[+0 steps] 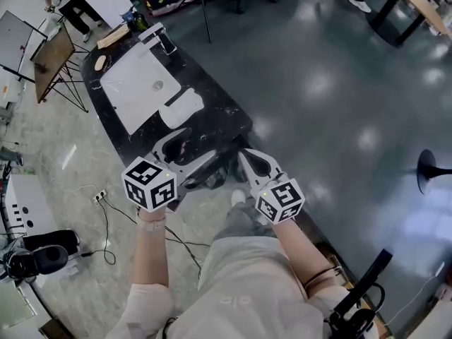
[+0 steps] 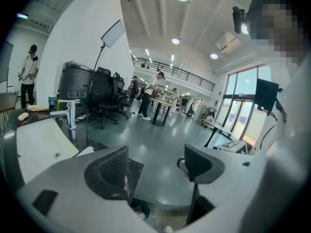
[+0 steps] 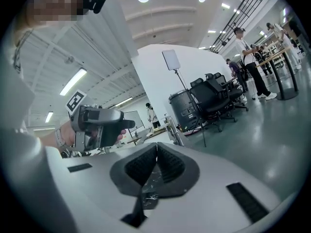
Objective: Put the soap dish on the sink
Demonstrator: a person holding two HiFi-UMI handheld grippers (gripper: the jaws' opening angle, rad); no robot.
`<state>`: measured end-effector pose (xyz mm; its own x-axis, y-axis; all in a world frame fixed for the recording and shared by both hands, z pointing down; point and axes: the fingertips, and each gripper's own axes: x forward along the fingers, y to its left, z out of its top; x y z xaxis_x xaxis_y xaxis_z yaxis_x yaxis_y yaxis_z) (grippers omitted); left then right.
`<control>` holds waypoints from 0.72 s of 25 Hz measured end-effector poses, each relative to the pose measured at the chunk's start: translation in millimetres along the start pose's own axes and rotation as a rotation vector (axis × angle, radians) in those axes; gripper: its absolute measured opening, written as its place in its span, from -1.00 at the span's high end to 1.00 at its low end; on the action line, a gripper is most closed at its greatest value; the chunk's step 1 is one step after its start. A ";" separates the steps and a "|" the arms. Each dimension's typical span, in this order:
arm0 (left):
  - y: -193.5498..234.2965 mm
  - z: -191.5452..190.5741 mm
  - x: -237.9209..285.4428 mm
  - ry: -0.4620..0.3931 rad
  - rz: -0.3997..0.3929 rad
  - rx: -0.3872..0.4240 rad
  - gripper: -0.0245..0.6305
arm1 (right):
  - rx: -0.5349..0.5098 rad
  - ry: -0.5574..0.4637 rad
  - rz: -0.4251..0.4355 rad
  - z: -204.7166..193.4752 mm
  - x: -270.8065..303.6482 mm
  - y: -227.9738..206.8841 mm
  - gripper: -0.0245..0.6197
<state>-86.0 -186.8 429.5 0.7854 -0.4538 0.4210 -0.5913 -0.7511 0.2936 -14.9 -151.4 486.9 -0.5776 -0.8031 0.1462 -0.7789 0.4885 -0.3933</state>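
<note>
Both forearms are reaching forward side by side, near the end of the black counter [image 1: 212, 119]. The left gripper [image 2: 158, 161] is holding its jaws wide apart, empty. The right gripper [image 3: 156, 154] is keeping its jaws together on nothing. The soap dish [image 1: 182, 108] is lying on the counter, just beside the white sink [image 1: 134, 83].

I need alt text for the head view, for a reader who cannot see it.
Seen from above, a person holds the left tool and the right tool, each bearing a black-and-white marker cube, both empty, at the near end of a black stone counter. Farther along it, a white wavy-edged soap dish lies beside a white rectangular sink basin.
</note>
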 end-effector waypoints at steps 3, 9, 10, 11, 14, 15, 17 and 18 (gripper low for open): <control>-27.7 -0.4 -4.3 -0.040 -0.009 -0.014 -0.07 | -0.015 -0.019 -0.007 6.3 -28.0 3.8 0.86; -83.8 -6.0 -3.1 -0.103 -0.038 -0.046 0.21 | -0.050 -0.043 -0.026 16.3 -87.3 11.8 0.86; -93.3 -7.6 -1.3 -0.110 -0.048 -0.055 0.25 | -0.055 -0.047 -0.029 17.3 -96.8 12.8 0.86; -102.7 -9.7 0.8 -0.116 -0.060 -0.063 0.28 | -0.060 -0.051 -0.033 17.9 -106.1 13.8 0.86; -129.0 -15.5 8.3 -0.128 -0.093 -0.074 0.38 | -0.075 -0.069 -0.043 20.6 -131.4 17.8 0.86; -137.0 -17.0 10.7 -0.133 -0.105 -0.080 0.41 | -0.079 -0.077 -0.049 21.8 -139.1 19.1 0.86; -151.8 -19.4 15.7 -0.146 -0.135 -0.104 0.48 | -0.084 -0.096 -0.063 25.5 -153.3 20.6 0.86; -158.9 -21.0 18.8 -0.151 -0.153 -0.121 0.52 | -0.086 -0.106 -0.070 27.6 -160.2 20.6 0.86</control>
<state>18.9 -65.9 408.8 0.8804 -0.4131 0.2331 -0.4742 -0.7577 0.4483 68.4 -22.2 430.4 -0.4954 -0.8656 0.0726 -0.8373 0.4536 -0.3052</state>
